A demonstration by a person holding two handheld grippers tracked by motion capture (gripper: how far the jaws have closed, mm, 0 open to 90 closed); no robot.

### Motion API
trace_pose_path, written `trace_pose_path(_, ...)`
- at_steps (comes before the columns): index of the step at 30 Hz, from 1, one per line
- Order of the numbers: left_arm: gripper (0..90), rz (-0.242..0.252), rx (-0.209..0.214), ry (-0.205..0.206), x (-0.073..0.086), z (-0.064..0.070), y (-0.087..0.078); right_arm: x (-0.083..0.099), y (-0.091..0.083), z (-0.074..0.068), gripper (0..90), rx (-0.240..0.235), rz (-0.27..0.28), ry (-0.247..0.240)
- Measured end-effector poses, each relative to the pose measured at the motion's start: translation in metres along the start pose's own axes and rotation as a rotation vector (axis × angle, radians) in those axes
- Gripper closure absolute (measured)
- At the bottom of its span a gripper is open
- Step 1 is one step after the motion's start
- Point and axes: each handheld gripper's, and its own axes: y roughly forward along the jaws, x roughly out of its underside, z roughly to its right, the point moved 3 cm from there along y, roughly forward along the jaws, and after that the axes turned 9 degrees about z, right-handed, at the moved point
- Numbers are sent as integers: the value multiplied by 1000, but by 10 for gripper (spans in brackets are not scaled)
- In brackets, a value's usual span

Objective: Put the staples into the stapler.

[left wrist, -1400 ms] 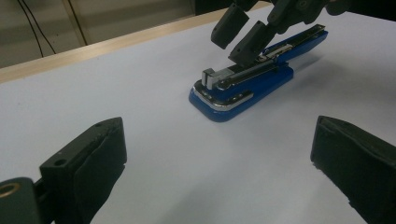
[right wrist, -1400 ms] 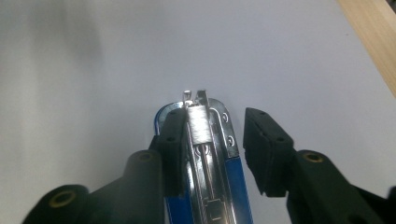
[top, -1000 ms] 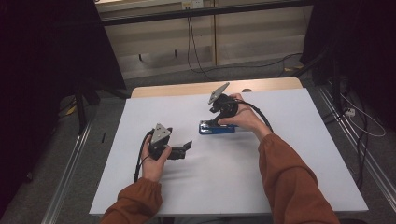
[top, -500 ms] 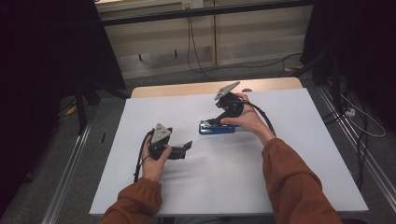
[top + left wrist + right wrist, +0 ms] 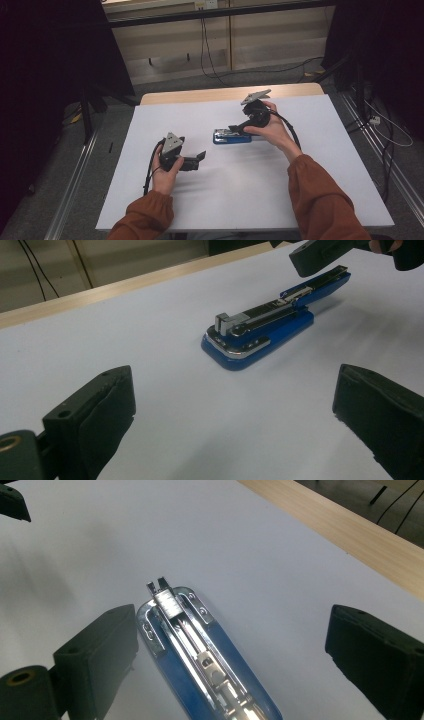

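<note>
A blue stapler (image 5: 232, 136) with a shiny metal magazine lies on the white table (image 5: 300, 175), near its middle. In the left gripper view the stapler (image 5: 260, 330) has its blue top arm raised at the far end. My right gripper (image 5: 239, 129) hovers just over that end, open, and the stapler (image 5: 200, 655) lies below and between its spread jaws (image 5: 235, 630). My left gripper (image 5: 201, 159) rests low on the table to the stapler's left and nearer to me. It is open (image 5: 235, 425), points at the stapler and holds nothing.
A wooden strip (image 5: 225, 93) runs along the table's far edge. Cables (image 5: 210, 55) lie on the floor beyond it, and metal rails (image 5: 75, 200) flank the table. Bare white surface spreads on all sides of the stapler.
My right gripper has drifted slightly to the right and back over the stapler's far end. The stapler and my left gripper have stayed put.
</note>
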Motion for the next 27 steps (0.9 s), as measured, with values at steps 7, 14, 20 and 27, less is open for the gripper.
trace_pose_path(7, 36, 2, 5, -2, 0, 0, 0, 8, -13, 1, 56, 39, 28, 35)
trace_pose_path(14, 36, -2, -1, -11, 1, -3, 0, 13, -24, 4, 57, 76, 44, 56)
trace_pose_path(20, 36, -7, -6, -16, 3, -3, -1, 19, -35, 5, 62, 105, 70, 78)
trace_pose_path(27, 36, -4, -14, -14, 3, -3, -2, 28, -43, 8, 59, 147, 96, 116)
